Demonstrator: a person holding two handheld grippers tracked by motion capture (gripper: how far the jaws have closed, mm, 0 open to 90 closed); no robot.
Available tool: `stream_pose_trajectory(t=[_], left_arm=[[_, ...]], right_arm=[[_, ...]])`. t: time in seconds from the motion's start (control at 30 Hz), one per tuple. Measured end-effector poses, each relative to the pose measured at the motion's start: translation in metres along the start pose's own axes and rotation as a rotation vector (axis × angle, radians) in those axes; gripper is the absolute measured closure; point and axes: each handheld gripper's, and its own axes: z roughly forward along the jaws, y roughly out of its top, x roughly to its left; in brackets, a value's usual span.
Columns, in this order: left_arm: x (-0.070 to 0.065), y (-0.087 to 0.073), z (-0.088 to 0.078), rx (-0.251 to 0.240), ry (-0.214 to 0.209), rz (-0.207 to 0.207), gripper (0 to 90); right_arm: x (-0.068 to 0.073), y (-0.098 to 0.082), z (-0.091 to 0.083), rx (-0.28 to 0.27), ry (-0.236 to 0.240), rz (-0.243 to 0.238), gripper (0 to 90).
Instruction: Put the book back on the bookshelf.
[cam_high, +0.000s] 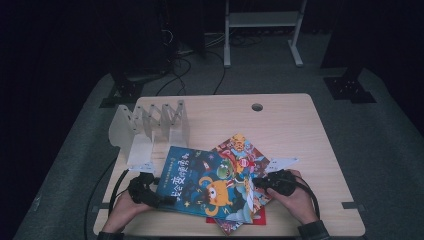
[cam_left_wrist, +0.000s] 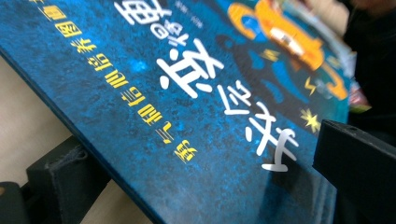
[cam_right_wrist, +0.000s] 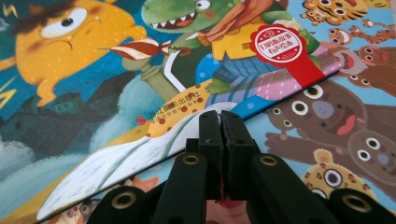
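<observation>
Two tools at the blue book (cam_high: 210, 187): left tool (cam_high: 167, 201) clamping its edge, right tool (cam_high: 260, 182) shut empty; next, lifting toward the rack (cam_high: 150, 131).

The blue book (cam_high: 202, 187) has a smooth printed card cover with a slight sheen, and so does the animal-print book (cam_right_wrist: 336, 121) beneath it. The worktop (cam_high: 290, 125) looks like pale wood laminate, matt and smooth. The rack (cam_high: 150, 127) looks like white, semi-matt plastic or painted metal. Both the left claw (cam_left_wrist: 196, 186) and the right claw (cam_right_wrist: 219, 122) are black matt plastic; brass-coloured metal eyelets sit in the right one's arms.
</observation>
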Motion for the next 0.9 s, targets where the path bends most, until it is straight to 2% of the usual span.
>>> stream_pose_trajectory(t=[0.3,0.5,0.67,0.77,0.9], left_arm=[[-0.021,0.018,-0.025,-0.031,0.026,0.059,0.0],[-0.038,0.037,-0.042,-0.045,0.045,0.107,0.0],[-0.044,0.048,-0.049,-0.049,0.047,0.127,0.2],[-0.049,0.062,-0.054,-0.039,0.063,0.157,1.0],[-0.049,0.071,-0.058,-0.029,0.068,0.166,6.9]], right_arm=[[0.006,0.004,0.004,0.004,0.018,-0.023,86.5],[0.013,0.007,0.008,0.008,0.043,-0.053,85.4],[0.017,0.008,0.01,0.009,0.06,-0.07,85.2],[0.019,0.009,0.01,0.011,0.074,-0.078,85.3],[0.022,0.01,0.011,0.013,0.079,-0.082,85.3]])
